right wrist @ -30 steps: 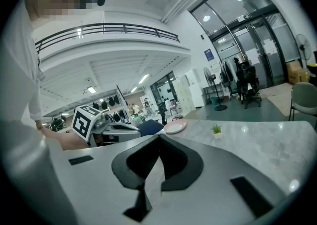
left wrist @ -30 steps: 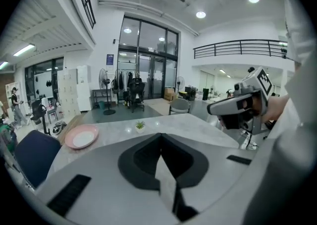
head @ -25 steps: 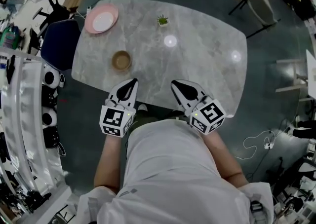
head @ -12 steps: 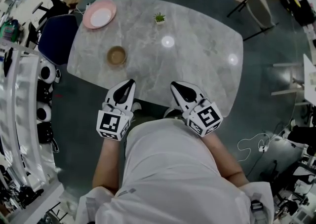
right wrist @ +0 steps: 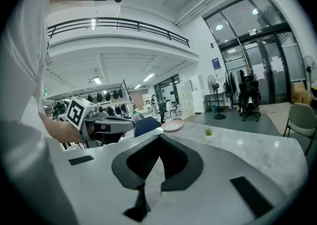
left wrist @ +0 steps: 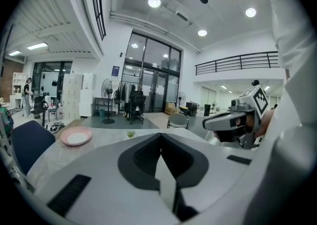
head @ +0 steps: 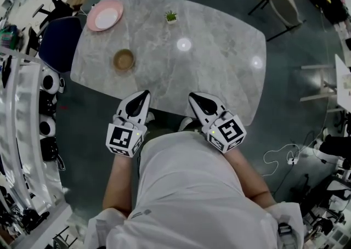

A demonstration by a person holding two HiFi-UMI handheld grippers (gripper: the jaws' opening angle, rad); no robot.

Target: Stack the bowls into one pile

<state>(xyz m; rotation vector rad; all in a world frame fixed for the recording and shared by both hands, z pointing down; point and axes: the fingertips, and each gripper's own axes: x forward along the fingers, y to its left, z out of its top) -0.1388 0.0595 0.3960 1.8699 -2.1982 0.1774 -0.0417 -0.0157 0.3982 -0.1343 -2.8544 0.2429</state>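
A pink bowl (head: 106,16) with a white inside sits at the far left corner of the grey marble table (head: 219,72). A smaller brown bowl (head: 124,60) stands alone nearer to me on the left side. My left gripper (head: 143,95) and right gripper (head: 193,97) hover side by side over the table's near edge, both shut with nothing in them. In the left gripper view the pink bowl (left wrist: 76,136) lies far ahead of the closed left gripper (left wrist: 161,137). The right gripper (right wrist: 159,137) also faces the pink bowl (right wrist: 172,126). The brown bowl is hidden in both gripper views.
A small potted plant (head: 171,17) stands at the table's far edge. A dark blue chair (head: 57,42) is tucked against the table's left end. White rounded shelving (head: 22,116) runs along the left. Another chair (head: 288,6) stands beyond the far right corner.
The table and bowls have drifted slightly up and left in the head view. Both grippers stay shut at the near edge, barely moved.
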